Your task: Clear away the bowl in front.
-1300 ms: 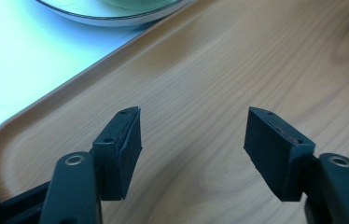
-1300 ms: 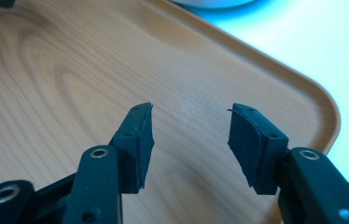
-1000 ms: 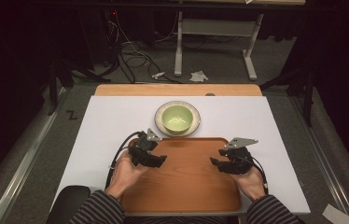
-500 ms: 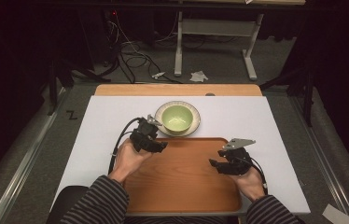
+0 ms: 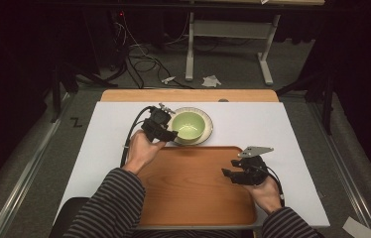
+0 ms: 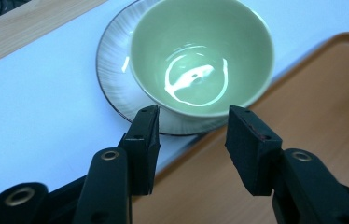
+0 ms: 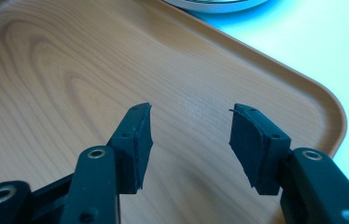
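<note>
A pale green bowl (image 5: 189, 124) (image 6: 200, 51) stands empty on a grey-rimmed saucer (image 5: 207, 135) (image 6: 112, 70), just behind the wooden tray (image 5: 193, 188) (image 7: 46, 70). My left gripper (image 5: 169, 135) (image 6: 191, 123) is open right at the bowl's near-left rim, its jaws apart on either side of the rim's edge without holding anything. Over the tray's right part, my right gripper (image 5: 229, 174) (image 7: 189, 123) is open, with bare wood between its jaws.
The tray lies on a white table top (image 5: 282, 129) with a wooden strip (image 5: 188, 95) along the far edge. Behind the table are a desk frame (image 5: 228, 34) and cables (image 5: 139, 59) on the floor. A saucer edge (image 7: 214, 4) peeks in above the tray.
My left gripper has moved forward from the tray's left part to the bowl's near-left rim. The right gripper has stayed where it was.
</note>
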Demonstrator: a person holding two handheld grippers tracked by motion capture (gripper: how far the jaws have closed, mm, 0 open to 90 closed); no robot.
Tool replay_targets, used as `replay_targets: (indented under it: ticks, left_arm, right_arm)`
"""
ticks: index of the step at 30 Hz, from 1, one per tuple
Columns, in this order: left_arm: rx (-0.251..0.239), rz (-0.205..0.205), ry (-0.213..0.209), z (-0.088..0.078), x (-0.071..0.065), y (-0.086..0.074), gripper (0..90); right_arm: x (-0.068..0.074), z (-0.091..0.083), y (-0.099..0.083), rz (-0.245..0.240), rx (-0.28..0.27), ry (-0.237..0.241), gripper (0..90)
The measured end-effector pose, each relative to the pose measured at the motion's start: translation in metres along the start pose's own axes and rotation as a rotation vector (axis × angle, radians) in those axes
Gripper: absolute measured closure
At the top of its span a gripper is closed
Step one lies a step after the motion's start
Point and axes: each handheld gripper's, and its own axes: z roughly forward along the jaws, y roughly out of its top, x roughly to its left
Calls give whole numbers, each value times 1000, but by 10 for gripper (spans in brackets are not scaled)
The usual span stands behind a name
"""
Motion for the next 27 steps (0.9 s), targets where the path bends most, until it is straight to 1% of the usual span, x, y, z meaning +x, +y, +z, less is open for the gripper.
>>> replay_targets:
  ticks: [1,2,3,6,7,8,9,10,11,12,13,14,15,16,17,18,20,23,27]
  left_arm:
    - [15,-6,10,5,4,5,547]
    - [15,-6,10,5,4,5,547]
    - [16,-9,13,7,6,7,547]
    - [22,-23,10,12,11,14,547]
    - [20,-29,3,14,12,16,546]
    - [22,-39,-9,19,15,20,547]
    - [22,-39,-9,19,15,20,547]
    - [33,-45,-9,23,15,23,547]
    - [43,-46,-3,26,16,24,537]
    - [58,-54,12,30,17,26,524]
    - [66,-67,16,32,18,28,516]
    - [73,-74,19,35,20,29,516]
    - [76,-87,31,38,24,31,513]
    - [76,-87,31,38,24,31,512]
    - [76,-99,36,40,26,31,512]
    - [80,-113,40,42,29,31,506]
    - [97,-141,36,48,35,30,508]
    - [108,-154,37,54,39,29,526]
    - [110,-163,34,60,40,30,549]
  right_arm:
    - [-2,0,0,9,2,13,501]
    - [-2,0,0,9,2,13,501]
    - [-3,0,0,23,-2,25,501]
    - [-5,-2,-1,46,-12,43,501]
    - [-5,-3,-1,52,-6,45,501]
    - [-6,-2,-1,44,1,44,501]
    - [-6,-2,-1,44,1,44,501]
    - [-6,-2,-1,42,4,44,501]
    - [-5,-1,-1,38,11,42,501]
    - [-4,-2,-2,35,10,42,501]
    - [-4,-2,-2,35,10,42,501]
    - [-4,-2,-2,26,11,40,500]
    - [-4,-3,-2,31,13,37,500]
    - [-4,-3,-2,31,13,37,500]
    - [-4,-3,-2,31,12,34,500]
    - [-3,-4,-2,13,5,7,501]
    - [-3,-4,-1,7,0,3,501]
    - [-2,-4,-1,6,-2,-3,501]
    - [-3,-3,-1,6,2,-4,500]
